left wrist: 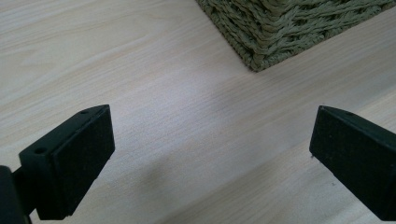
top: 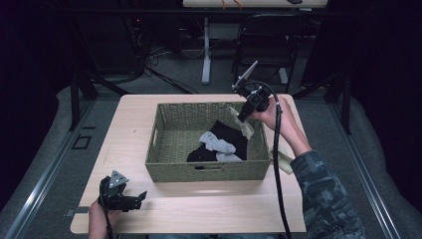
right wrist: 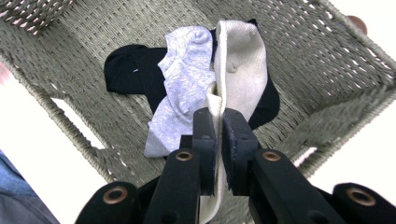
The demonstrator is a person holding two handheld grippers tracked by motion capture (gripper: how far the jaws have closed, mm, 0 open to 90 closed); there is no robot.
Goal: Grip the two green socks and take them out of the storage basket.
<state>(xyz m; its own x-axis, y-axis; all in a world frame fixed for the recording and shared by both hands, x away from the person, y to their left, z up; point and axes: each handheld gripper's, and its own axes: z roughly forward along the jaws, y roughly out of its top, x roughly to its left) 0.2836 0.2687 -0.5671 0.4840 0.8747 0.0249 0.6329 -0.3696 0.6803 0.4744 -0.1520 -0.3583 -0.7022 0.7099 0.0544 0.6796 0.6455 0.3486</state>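
Observation:
A woven olive basket (top: pixel 174 144) stands in the middle of the light wooden table (top: pixel 199 209). In it lie a black sock (top: pixel 226 134) and, over that, a grey sock (top: pixel 216 142). My right gripper (top: pixel 245 117) hangs above the basket's right side, shut on a cream sock (top: pixel 246 127) that dangles down inside. In the right gripper view the jaws (right wrist: pixel 218 116) pinch the cream sock (right wrist: pixel 240 60) at its edge, over the grey sock (right wrist: pixel 184 79) and the black sock (right wrist: pixel 128 70). My left gripper (top: pixel 141 197) rests open near the table's front left corner, holding nothing.
Another cream sock (top: pixel 282 160) lies on the table just right of the basket, partly under the person's forearm. In the left gripper view the basket's corner (left wrist: pixel 280 28) lies ahead of the open jaws (left wrist: pixel 210 154). A chair (top: pixel 266 45) and a table leg stand beyond the far edge.

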